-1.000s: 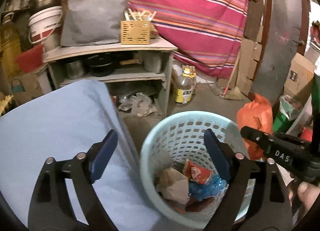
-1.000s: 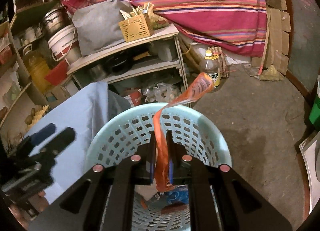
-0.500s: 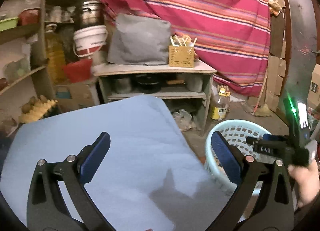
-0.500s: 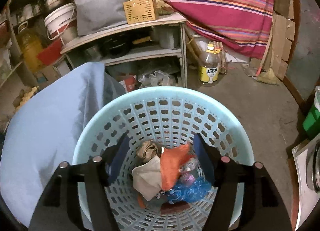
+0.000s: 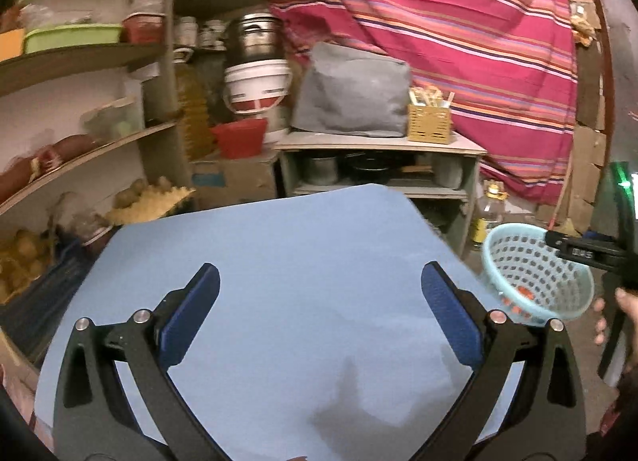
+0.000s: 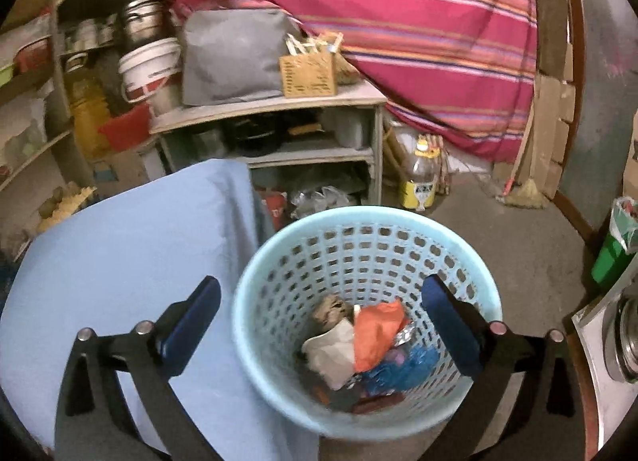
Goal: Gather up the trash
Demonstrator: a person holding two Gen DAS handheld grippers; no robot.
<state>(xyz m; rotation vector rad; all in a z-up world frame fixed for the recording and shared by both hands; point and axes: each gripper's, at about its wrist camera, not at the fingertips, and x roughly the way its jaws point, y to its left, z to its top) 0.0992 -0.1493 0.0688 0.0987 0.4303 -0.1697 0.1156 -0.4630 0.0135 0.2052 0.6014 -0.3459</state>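
Both wrist views tilt downward (sharing the basket [image 6: 279,261]).

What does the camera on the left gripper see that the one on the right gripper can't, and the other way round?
Only the left wrist view shows the tall shelves with a green tub, plus the right gripper's body and the hand holding it.

Only the right wrist view shows the trash inside: an orange wrapper and blue plastic. It also shows a broom.

Both show the blue cloth, light blue basket, grey bag and striped blanket.
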